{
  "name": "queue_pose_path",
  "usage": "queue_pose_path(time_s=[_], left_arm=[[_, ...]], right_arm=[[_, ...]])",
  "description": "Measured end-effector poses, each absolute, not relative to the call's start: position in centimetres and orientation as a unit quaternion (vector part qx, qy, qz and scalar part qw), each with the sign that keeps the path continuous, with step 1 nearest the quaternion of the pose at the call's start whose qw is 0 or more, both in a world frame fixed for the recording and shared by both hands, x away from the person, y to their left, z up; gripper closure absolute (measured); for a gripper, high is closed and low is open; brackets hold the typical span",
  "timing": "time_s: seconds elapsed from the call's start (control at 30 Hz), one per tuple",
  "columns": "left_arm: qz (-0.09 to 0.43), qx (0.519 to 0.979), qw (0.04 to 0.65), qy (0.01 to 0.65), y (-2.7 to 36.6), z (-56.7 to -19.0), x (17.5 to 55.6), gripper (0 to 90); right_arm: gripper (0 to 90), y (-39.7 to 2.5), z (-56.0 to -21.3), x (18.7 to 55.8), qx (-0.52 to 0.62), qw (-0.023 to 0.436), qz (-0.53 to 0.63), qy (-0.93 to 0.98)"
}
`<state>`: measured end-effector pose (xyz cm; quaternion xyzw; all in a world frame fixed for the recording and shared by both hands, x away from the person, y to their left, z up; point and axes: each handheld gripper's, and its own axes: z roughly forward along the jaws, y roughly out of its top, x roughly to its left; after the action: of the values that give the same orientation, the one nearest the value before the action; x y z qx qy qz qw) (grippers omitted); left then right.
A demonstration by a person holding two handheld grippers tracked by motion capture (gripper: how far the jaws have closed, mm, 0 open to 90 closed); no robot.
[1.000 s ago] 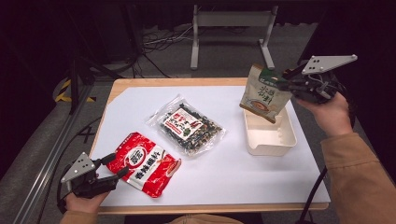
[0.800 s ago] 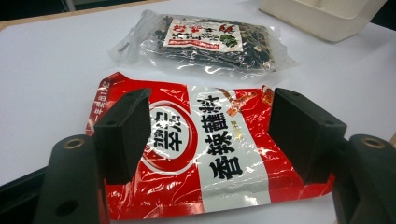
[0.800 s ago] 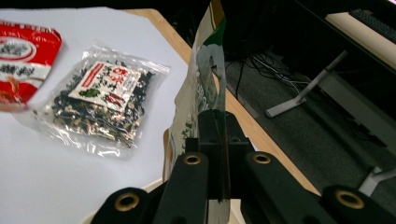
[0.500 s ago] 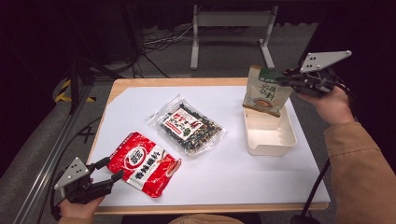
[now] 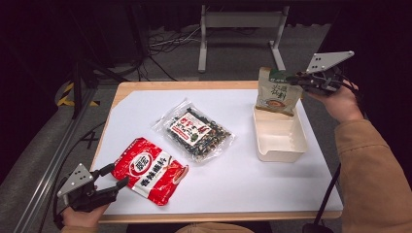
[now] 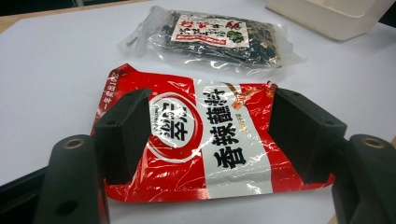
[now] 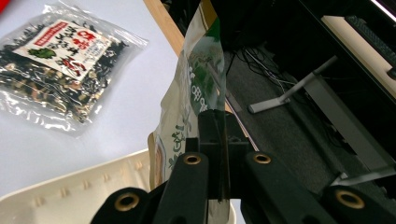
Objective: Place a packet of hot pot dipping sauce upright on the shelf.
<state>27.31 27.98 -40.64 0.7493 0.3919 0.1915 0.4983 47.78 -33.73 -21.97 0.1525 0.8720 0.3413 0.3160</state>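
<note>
A green and cream pouch [image 5: 276, 91] hangs upright over the far end of a cream tray [image 5: 282, 151], its lower edge at the tray's far rim. My right gripper [image 5: 299, 80] is shut on the pouch's right edge; in the right gripper view the jaws pinch the pouch [image 7: 189, 100]. A red noodle packet [image 5: 148, 169] lies flat near the table's front left. My left gripper [image 5: 114, 178] is open at the packet's near-left corner, and the packet [image 6: 205, 140] lies beyond and between the two jaws in the left gripper view.
A clear bag of dark dried food [image 5: 197, 130] lies at the table's middle, also seen in the left gripper view [image 6: 210, 37] and right gripper view [image 7: 56, 60]. The table's wooden edge [image 5: 194, 85] borders the white sheet. A metal stand [image 5: 240, 22] is on the floor behind.
The right gripper has carried the pouch back toward the tray's far end and a little lower. The left gripper has drawn back slightly from the red packet.
</note>
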Motion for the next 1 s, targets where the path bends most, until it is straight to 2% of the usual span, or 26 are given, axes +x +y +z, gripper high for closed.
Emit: queue_pose_path(time_s=[0.73,1.0], left_arm=[[0.188,0.751,0.499,0.389,27.9,-40.7,27.7,30.4],[0.187,0.75,0.5,0.39,27.9,-40.7,27.7,30.4]], right_arm=[[89.3,-34.1,-24.0,51.6,0.181,0.353,0.295,0.869],[89.2,-33.3,-24.9,52.2,0.179,0.348,0.288,0.874]])
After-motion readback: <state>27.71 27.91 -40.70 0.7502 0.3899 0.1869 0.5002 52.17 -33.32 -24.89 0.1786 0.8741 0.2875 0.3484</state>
